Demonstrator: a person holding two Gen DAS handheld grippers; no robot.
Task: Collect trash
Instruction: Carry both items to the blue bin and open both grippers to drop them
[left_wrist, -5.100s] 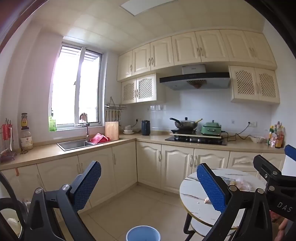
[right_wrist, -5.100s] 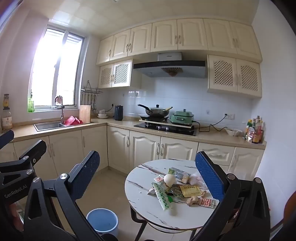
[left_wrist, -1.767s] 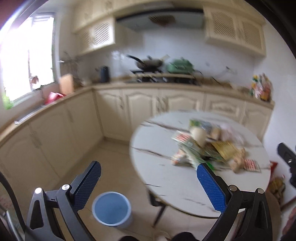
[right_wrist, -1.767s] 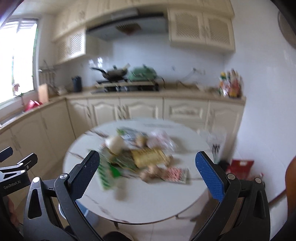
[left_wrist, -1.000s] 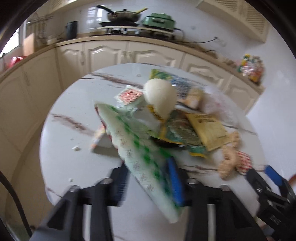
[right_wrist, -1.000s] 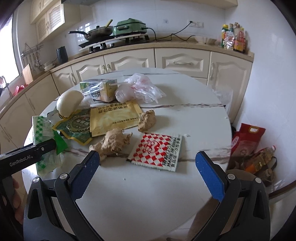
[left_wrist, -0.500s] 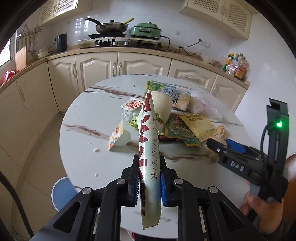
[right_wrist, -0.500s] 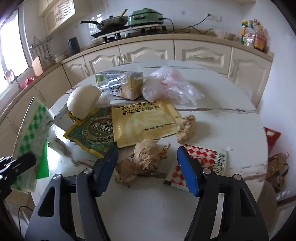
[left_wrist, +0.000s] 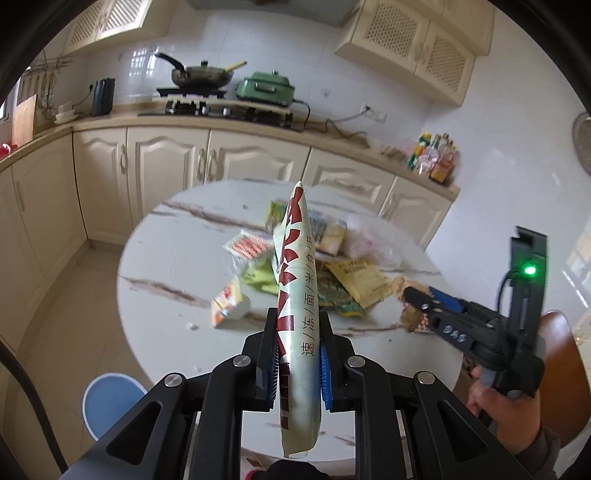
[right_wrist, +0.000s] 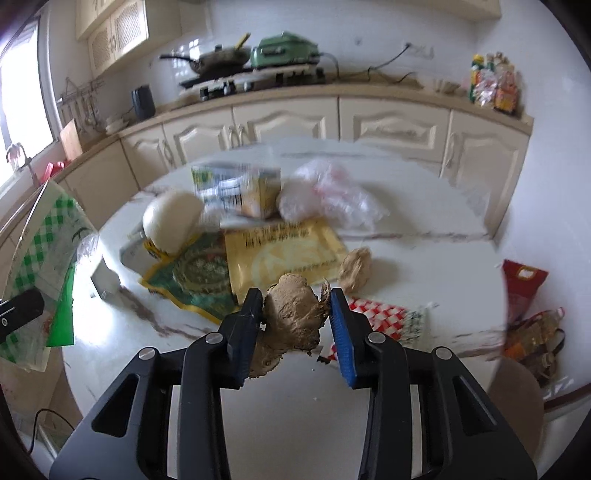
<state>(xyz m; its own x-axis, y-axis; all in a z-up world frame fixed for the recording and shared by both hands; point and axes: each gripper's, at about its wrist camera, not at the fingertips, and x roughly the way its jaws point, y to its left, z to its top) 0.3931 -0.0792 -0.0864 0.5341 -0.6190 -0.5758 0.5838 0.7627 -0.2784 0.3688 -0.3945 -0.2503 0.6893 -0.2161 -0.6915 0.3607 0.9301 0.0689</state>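
Observation:
My left gripper (left_wrist: 297, 352) is shut on a long white food wrapper (left_wrist: 297, 295) with red print, held upright above the near edge of the round marble table (left_wrist: 173, 266); its green-checked side shows in the right wrist view (right_wrist: 44, 258). My right gripper (right_wrist: 295, 314) is shut on a brown crumpled paper lump (right_wrist: 291, 314), just above the table (right_wrist: 424, 266). It also shows in the left wrist view (left_wrist: 417, 299). A blue trash bin (left_wrist: 110, 402) stands on the floor at lower left.
On the table lie a yellow packet (right_wrist: 280, 251), a green packet (right_wrist: 195, 277), a white bun-like lump (right_wrist: 171, 218), a carton (right_wrist: 236, 188), a clear plastic bag (right_wrist: 328, 199), a second brown lump (right_wrist: 356, 266) and a red-checked packet (right_wrist: 380, 321). Cabinets (left_wrist: 221, 155) stand behind.
My right gripper has closed on the brown lump and raised it slightly. My left gripper has lifted the wrapper higher and pulled back from the table.

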